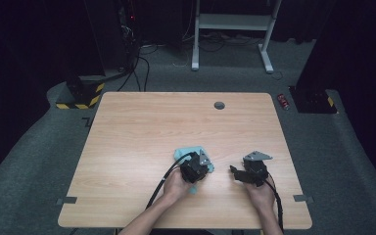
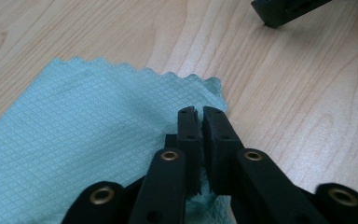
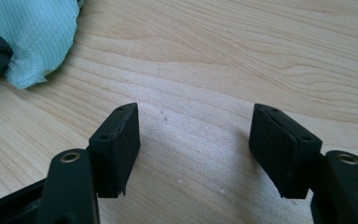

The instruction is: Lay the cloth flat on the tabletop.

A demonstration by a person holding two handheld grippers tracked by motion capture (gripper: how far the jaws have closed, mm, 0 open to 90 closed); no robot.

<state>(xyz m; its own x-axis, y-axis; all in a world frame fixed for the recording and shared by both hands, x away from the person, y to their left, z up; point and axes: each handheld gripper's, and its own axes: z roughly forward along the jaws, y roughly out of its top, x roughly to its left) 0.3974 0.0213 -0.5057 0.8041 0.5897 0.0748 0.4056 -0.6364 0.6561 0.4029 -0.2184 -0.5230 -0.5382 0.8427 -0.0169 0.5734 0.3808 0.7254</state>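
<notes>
Cloth (image 2: 74,140), pale teal with a scalloped edge, lies flat on the wooden counter (image 1: 137,127). Left claw (image 2: 199,116) is pinched onto the cloth near its corner. Right claw (image 3: 193,140) rests just beside the cloth, jaws spread wide over bare wood.

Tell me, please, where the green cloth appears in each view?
High view: cloth lies on the table, right of centre, partly under the left hand-held gripper.
Left gripper view: lower left, pinched between the shut jaws.
Right gripper view: top left corner.
Shared landmark: the cloth's scalloped edge.
</notes>
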